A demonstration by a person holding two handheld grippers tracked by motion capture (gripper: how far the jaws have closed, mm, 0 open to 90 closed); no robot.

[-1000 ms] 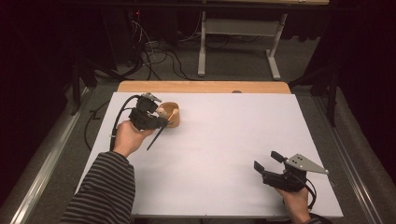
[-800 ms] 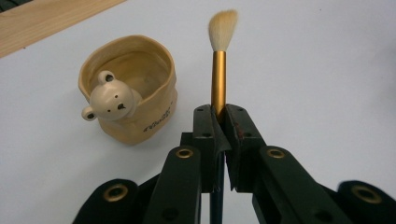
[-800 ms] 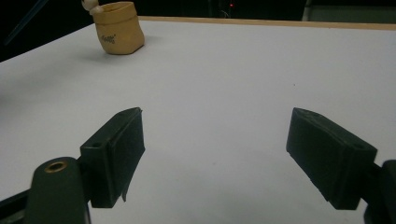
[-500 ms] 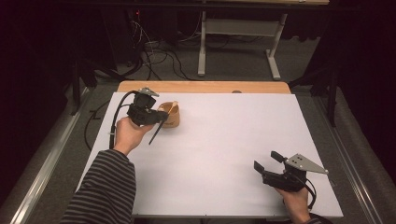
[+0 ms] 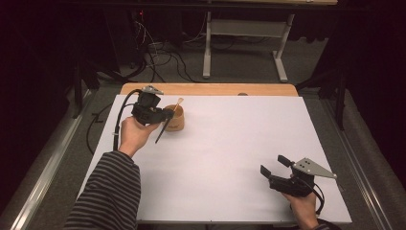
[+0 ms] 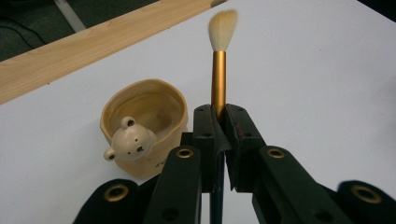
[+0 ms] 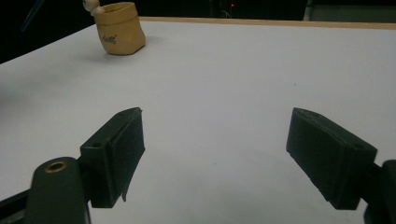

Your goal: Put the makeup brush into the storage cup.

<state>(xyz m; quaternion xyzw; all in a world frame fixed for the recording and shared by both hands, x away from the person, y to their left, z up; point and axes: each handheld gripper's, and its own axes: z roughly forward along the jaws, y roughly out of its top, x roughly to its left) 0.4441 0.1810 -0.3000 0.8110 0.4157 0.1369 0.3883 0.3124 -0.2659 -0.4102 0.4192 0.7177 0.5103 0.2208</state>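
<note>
My left gripper [image 5: 163, 115] is at the table's far left, shut on a brush [image 5: 178, 102] with a gold ferrule, pale bristles and a dark handle that slants down toward the person. In the left gripper view the brush [image 6: 218, 70] stands up between the closed jaws of the left gripper [image 6: 218, 116], bristles uppermost. A tan cup [image 6: 154, 107] with a small bear head on its rim sits just left of them. In the high view the cup [image 5: 174, 122] stands on the white sheet right beside the gripper. My right gripper [image 5: 273, 164] rests near the front right, open and holding nothing.
A white sheet [image 5: 230, 143] covers the table, with a wooden strip [image 5: 210, 89] along the far edge. The right gripper view looks across bare sheet [image 7: 215, 79] to the cup [image 7: 120, 28] at far left. Cables and a table leg lie on the floor beyond.
The left hand with the brush has shifted slightly left, uncovering more of the cup. The right gripper has not moved.
</note>
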